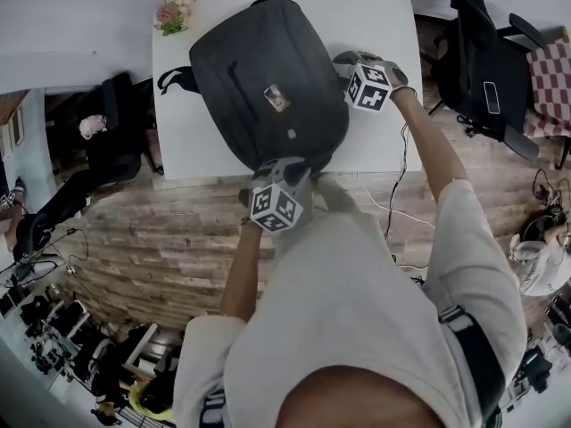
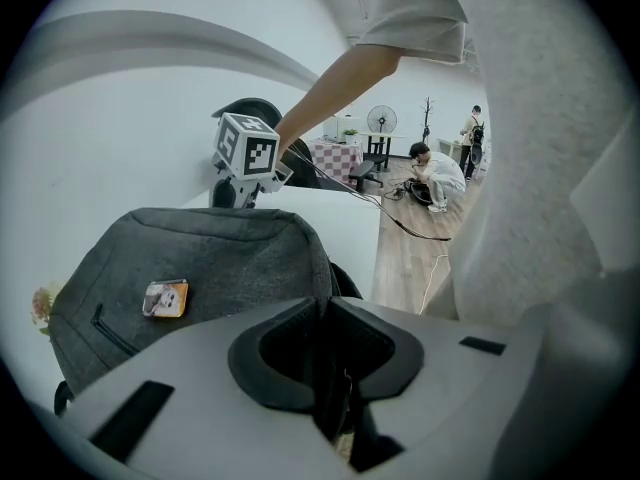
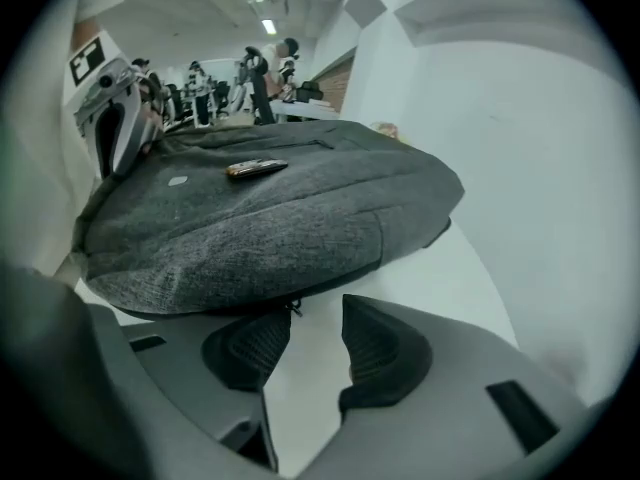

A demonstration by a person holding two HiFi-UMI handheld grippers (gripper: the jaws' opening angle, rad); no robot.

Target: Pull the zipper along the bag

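Observation:
A dark grey backpack (image 1: 268, 78) lies flat on the white table (image 1: 375, 16), with a small orange tag (image 1: 277, 97) on its top. My left gripper (image 1: 284, 166) is at the bag's near edge. In the left gripper view (image 2: 325, 313) its pads are pressed together on a thin dark fold of the bag (image 2: 200, 258). My right gripper (image 1: 343, 61) is at the bag's right side. In the right gripper view (image 3: 315, 338) the jaws stand apart over bare table, and the small zipper pull (image 3: 293, 309) hangs from the bag's seam just off the left pad's tip.
A small bunch of flowers (image 1: 174, 12) stands at the table's far left corner. A black office chair (image 1: 482, 61) is to the right of the table. Cables (image 1: 401, 203) trail across the wooden floor. A person (image 2: 440, 173) sits far off.

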